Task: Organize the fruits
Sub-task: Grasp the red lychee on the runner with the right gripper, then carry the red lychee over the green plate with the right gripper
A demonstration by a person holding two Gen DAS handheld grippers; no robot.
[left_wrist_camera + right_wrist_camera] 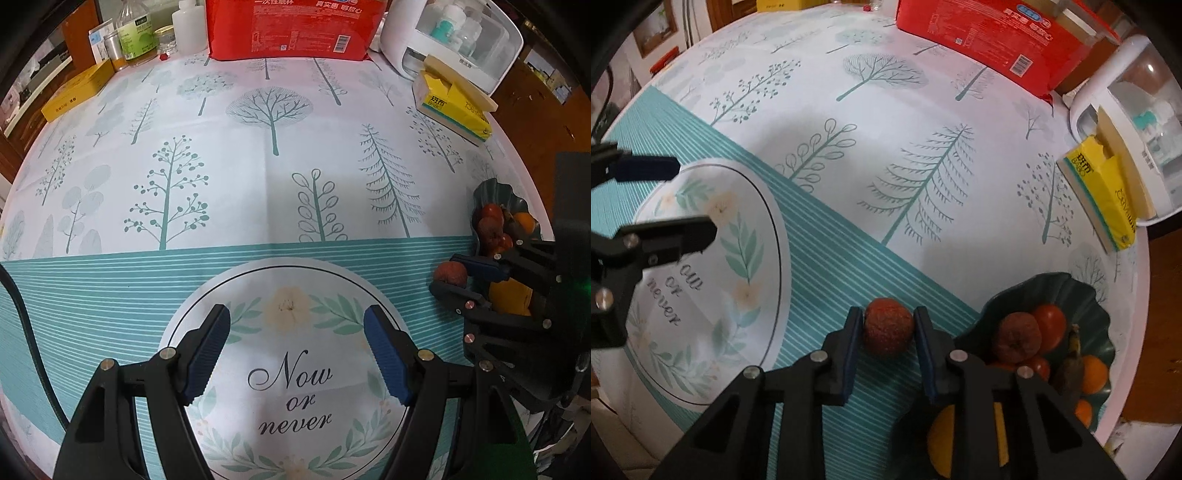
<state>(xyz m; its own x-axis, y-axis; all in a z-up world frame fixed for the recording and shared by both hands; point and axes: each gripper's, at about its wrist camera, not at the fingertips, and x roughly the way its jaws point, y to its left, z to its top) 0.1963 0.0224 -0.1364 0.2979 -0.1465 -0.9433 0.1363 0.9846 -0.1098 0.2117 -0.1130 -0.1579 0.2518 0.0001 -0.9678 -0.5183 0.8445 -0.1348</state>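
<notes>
The right gripper [888, 328] is clenching a rough red lychee-like fruit [887, 326], one blue pad pressing on each side. The fruit is resting on the striped band of the tablecloth [849, 206], and the jaws are pointing steeply down at it, likely because a small round fruit is easiest to pinch from above across its widest part.

At about four o'clock from that fruit, the dark green scalloped bowl [1071, 284] is sitting just beside it. It is already holding red tomatoes [1051, 326], another rough red fruit [1015, 341], oranges [1095, 373] and a darkened banana [1073, 363]. I judge the bowl to be the gathering place, so the gripped fruit probably needs only a short lift over the rim. A yellow-orange fruit [942, 439] is lying under the gripper body at six o'clock, still outside the bowl.

The left gripper [297, 354] is standing released, its jaws wide and empty, hanging over the round "Now or never" print [291, 391], apparently waiting clear of the work.

Farther out, at one o'clock, a yellow tissue pack [1104, 192] is leaning against a white appliance [1137, 92], and a red package [982, 40] is standing at twelve.
</notes>
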